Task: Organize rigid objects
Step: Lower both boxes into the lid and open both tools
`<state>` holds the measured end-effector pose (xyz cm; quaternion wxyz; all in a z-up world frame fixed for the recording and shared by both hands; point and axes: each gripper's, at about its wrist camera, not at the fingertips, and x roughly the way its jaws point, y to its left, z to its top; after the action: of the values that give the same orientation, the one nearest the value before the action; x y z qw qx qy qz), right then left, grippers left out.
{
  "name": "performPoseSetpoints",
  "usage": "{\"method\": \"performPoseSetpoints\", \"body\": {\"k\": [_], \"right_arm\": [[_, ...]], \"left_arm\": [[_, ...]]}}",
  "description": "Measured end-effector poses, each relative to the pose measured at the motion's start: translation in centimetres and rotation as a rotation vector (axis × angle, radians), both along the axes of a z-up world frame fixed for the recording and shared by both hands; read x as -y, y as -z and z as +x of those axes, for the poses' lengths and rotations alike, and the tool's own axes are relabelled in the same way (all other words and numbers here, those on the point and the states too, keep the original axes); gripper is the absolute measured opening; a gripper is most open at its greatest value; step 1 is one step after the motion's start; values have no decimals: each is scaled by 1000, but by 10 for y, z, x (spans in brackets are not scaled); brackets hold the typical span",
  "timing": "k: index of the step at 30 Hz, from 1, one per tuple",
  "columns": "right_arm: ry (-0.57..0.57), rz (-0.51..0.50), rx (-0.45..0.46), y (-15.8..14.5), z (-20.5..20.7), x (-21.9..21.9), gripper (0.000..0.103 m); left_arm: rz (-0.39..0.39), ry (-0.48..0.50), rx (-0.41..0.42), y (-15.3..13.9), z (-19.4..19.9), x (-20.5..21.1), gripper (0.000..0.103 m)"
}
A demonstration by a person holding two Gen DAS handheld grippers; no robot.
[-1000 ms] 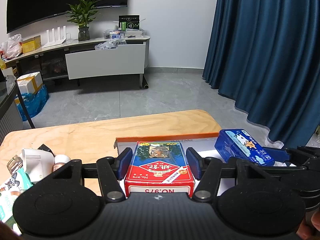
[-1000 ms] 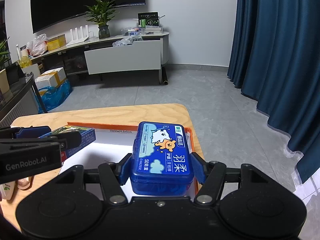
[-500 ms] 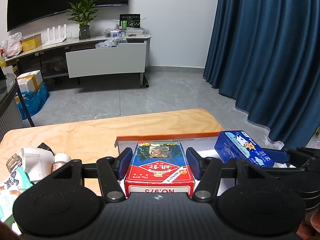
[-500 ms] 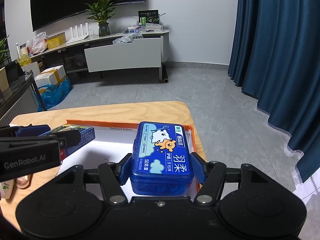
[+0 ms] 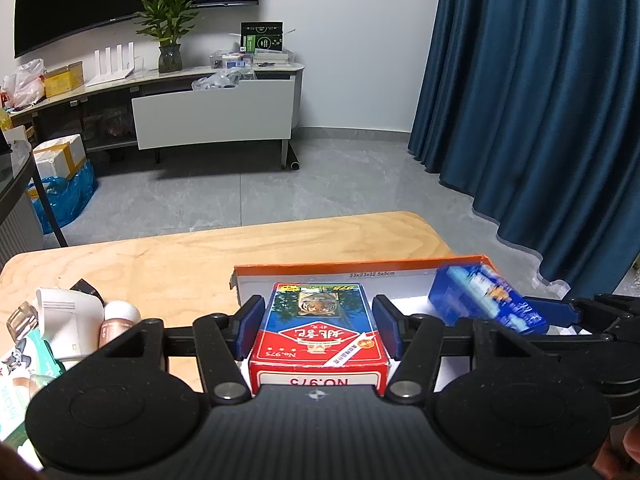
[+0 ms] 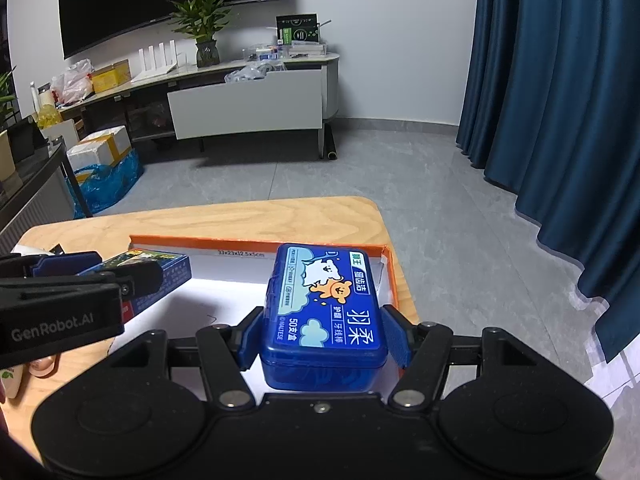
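My left gripper (image 5: pixel 318 326) is shut on a red and blue playing-card box (image 5: pixel 318 332) with a tiger picture, held over the left part of an orange-rimmed cardboard box (image 5: pixel 360 268) with a white inside. My right gripper (image 6: pixel 322 332) is shut on a blue plastic floss-pick case (image 6: pixel 326 308) with a cartoon bear, held over the right part of the same box (image 6: pixel 208 242). The blue case also shows, blurred, in the left wrist view (image 5: pixel 486 304). The card box and left gripper show at the left of the right wrist view (image 6: pixel 160 268).
The box lies on a light wooden table (image 5: pixel 160 264). Several small items, a white container (image 5: pixel 72 312) and a pink bottle (image 5: pixel 116 320), lie at the table's left. Blue curtains (image 5: pixel 540 100) hang to the right. A TV cabinet (image 5: pixel 212 112) stands across the grey floor.
The blue case in my right gripper has shifted slightly and looks blurred in the left wrist view. Both views have moved a little nearer the box. Both grips are unchanged.
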<state>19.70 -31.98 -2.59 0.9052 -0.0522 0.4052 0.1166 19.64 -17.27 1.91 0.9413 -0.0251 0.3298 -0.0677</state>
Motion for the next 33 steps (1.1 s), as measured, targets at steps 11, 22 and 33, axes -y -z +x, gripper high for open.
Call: {"method": "performPoseSetpoints", "body": {"k": [11, 22, 33], "right_arm": [[87, 109, 86, -28, -2, 27, 81], [52, 124, 126, -38, -13, 27, 81], [-44, 145, 28, -43, -70, -4, 85]], "left_arm": [[-13, 23, -33, 12, 6, 8, 60], [-2, 49, -23, -6, -28, -1, 84], [22, -77, -54, -21, -91, -64, 91]]}}
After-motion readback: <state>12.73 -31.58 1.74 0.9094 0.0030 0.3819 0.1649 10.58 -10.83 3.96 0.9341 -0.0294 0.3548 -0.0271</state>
